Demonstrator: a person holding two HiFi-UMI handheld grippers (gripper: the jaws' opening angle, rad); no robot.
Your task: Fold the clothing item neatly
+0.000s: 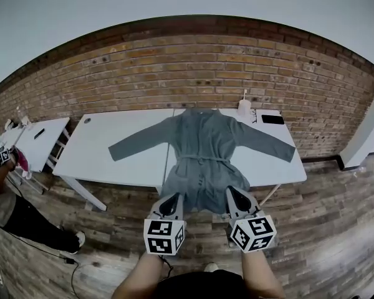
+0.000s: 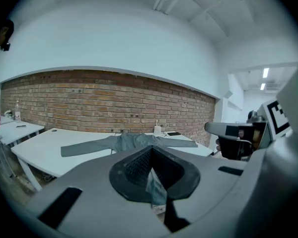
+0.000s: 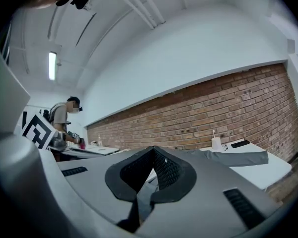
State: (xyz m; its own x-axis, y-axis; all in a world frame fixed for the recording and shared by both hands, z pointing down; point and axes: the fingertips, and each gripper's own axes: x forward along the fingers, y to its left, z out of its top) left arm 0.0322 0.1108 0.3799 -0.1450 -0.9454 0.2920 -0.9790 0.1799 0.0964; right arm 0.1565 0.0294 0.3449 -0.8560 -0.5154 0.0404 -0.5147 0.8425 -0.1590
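A grey long-sleeved garment (image 1: 202, 145) lies face up on the white table (image 1: 124, 148), sleeves spread wide, a belt across its waist and its hem hanging over the near edge. My left gripper (image 1: 172, 197) and right gripper (image 1: 235, 192) hover side by side in front of that hem, both shut with nothing in them. In the left gripper view the garment (image 2: 134, 142) lies some way ahead of the closed left gripper (image 2: 151, 150). The right gripper view shows one sleeve (image 3: 238, 157) beyond the closed right gripper (image 3: 153, 150).
A white bottle (image 1: 244, 108) and a black phone (image 1: 272, 119) sit at the table's far right corner. A brick wall (image 1: 193, 61) runs behind. A second small table (image 1: 40, 139) and a person (image 1: 6, 210) are at the left. The floor is wooden planks.
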